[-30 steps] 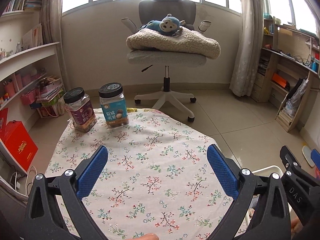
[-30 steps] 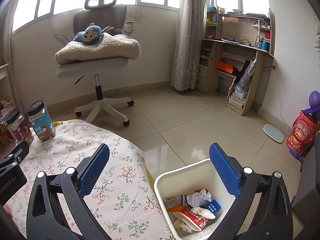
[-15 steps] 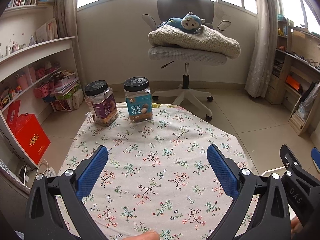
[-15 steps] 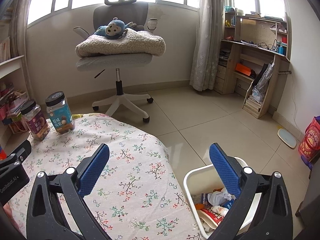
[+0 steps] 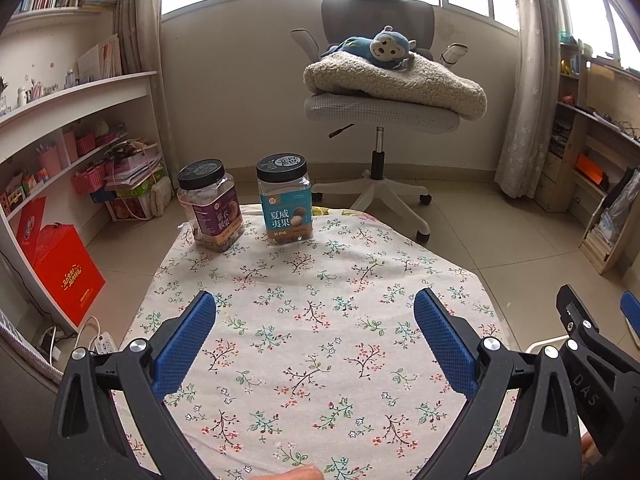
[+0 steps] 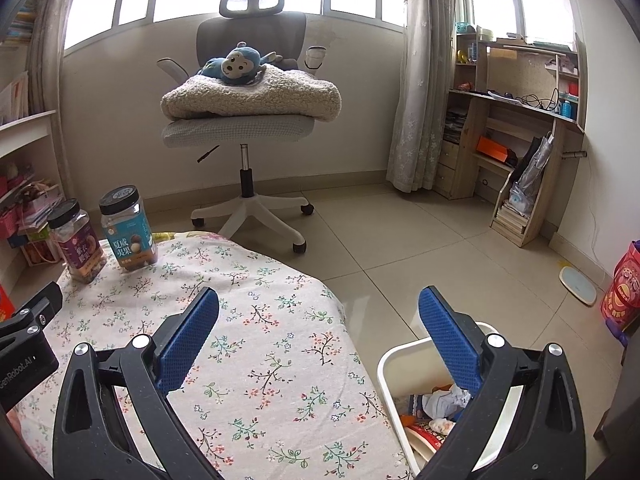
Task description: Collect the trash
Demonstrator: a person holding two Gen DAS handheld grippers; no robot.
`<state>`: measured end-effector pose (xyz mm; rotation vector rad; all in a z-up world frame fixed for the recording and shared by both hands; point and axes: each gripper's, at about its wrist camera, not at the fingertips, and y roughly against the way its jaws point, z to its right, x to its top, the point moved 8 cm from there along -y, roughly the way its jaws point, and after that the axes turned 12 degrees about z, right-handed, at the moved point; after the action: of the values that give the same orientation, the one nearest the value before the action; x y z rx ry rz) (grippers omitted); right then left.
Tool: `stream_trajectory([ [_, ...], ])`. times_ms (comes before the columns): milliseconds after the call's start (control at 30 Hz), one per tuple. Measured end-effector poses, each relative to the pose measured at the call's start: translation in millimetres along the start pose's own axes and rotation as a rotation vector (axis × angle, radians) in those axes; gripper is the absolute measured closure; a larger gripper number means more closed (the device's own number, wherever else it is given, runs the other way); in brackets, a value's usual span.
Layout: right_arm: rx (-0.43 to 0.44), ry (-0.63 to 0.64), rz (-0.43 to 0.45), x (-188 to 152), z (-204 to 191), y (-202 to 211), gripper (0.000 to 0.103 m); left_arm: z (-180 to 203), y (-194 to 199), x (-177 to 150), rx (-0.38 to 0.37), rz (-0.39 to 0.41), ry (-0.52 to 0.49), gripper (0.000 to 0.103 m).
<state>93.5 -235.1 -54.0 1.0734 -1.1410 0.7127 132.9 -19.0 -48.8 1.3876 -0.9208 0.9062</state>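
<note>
Left gripper (image 5: 314,340) wide apart, nothing held, hovering over floral-cloth table (image 5: 304,280). Right gripper (image 6: 318,336) also wide and empty, above table edge. White bin (image 6: 390,364) just beside table, under right gripper — crumpled paper and wrappers (image 6: 436,408) lie inside. Two jars (image 5: 248,204) upright at far end, lids on; likely not trash. No loose litter visible on cloth — scan edges before reaching, keep both grippers clear of jars.

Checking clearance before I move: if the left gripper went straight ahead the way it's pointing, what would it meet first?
Probably the floral tablecloth: the open, empty left gripper points slightly down over it. Held level, it would more likely reach the blue-label jar at the far edge, though depth is hard to judge.
</note>
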Motion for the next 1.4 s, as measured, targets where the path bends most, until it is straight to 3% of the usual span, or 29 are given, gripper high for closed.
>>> stream_trajectory([
  [1400,-0.006,-0.02,-0.002,-1.3,8.8,-3.3,0.007,15.2,-10.1,-4.2,-0.015,-0.024,-0.013,0.007],
])
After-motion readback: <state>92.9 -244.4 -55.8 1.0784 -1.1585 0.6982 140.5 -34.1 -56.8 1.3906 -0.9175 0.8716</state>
